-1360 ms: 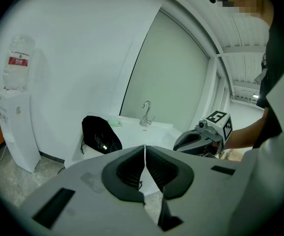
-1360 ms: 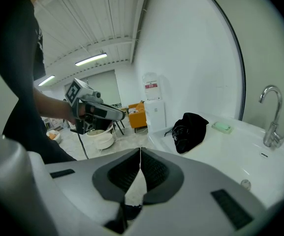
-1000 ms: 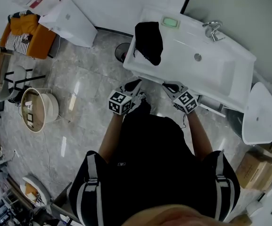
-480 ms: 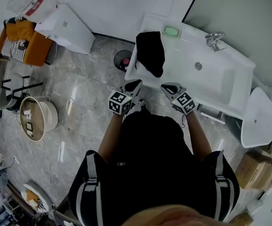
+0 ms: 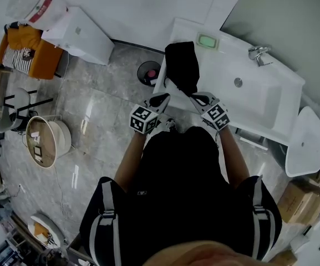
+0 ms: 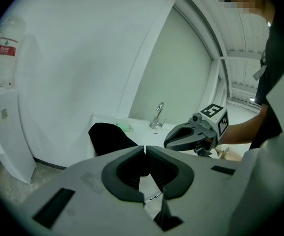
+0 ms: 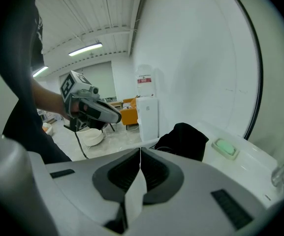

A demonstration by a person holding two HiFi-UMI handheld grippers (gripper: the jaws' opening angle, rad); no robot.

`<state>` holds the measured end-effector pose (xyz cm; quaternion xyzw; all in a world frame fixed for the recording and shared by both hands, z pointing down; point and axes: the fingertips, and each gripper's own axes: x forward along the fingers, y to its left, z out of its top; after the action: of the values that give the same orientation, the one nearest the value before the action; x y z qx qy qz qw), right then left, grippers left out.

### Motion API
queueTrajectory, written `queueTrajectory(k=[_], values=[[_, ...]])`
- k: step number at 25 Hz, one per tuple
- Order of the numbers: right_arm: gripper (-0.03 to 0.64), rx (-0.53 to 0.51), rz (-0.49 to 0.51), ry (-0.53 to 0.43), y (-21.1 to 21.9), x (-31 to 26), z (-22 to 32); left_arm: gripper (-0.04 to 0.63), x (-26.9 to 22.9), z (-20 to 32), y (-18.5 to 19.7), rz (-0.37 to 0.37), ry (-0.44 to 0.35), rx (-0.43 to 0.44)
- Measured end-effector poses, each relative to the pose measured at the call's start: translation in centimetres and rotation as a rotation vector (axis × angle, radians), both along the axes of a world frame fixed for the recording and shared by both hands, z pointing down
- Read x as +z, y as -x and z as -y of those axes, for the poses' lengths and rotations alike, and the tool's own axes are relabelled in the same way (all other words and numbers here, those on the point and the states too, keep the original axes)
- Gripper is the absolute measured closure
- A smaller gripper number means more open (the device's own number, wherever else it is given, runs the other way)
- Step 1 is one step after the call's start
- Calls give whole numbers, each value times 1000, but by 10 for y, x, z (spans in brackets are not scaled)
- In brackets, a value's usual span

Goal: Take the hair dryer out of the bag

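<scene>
A black bag (image 5: 182, 65) lies slumped on the left end of the white washbasin counter (image 5: 226, 65); it also shows as the black bag (image 6: 110, 137) in the left gripper view and the black bag (image 7: 186, 140) in the right gripper view. No hair dryer shows outside it. My left gripper (image 5: 161, 99) hangs shut and empty just short of the counter's front edge, below the bag. My right gripper (image 5: 196, 98) is shut and empty too, its tips at the bag's lower right. Each gripper appears in the other's view: right gripper (image 6: 183, 137), left gripper (image 7: 107, 116).
A green soap dish (image 5: 206, 40) sits at the counter's back, a sink bowl with drain (image 5: 238, 82) and chrome tap (image 5: 258, 52) to the right. A dark waste bin (image 5: 148, 72) stands on the floor left of the counter. A white cabinet (image 5: 77, 35) stands further left.
Both grippers and the person have moved closer to the counter; the bag now lies right in front of the fingertips. Both stay shut.
</scene>
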<state>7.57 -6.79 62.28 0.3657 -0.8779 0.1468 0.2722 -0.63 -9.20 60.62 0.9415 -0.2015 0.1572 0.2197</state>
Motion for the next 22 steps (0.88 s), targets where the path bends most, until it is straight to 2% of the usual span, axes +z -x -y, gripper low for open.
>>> queueTrajectory(k=[3,7,14,19,22], values=[[557,-52,-29,-2,6,4,13,575,2,3,2,4,10,-25],[557,-113,-149,-24,3,21,31,575,6,8,3,22,23,-57],[557,-238,-255,25,4,66,46,575,7,14,12,39,56,-141],[554,-218,-298,36,-5,81,74,575,6,22,9,51,62,-180],[493,-160,-338,25,-25,86,95,575,8,25,3,57,68,-185]])
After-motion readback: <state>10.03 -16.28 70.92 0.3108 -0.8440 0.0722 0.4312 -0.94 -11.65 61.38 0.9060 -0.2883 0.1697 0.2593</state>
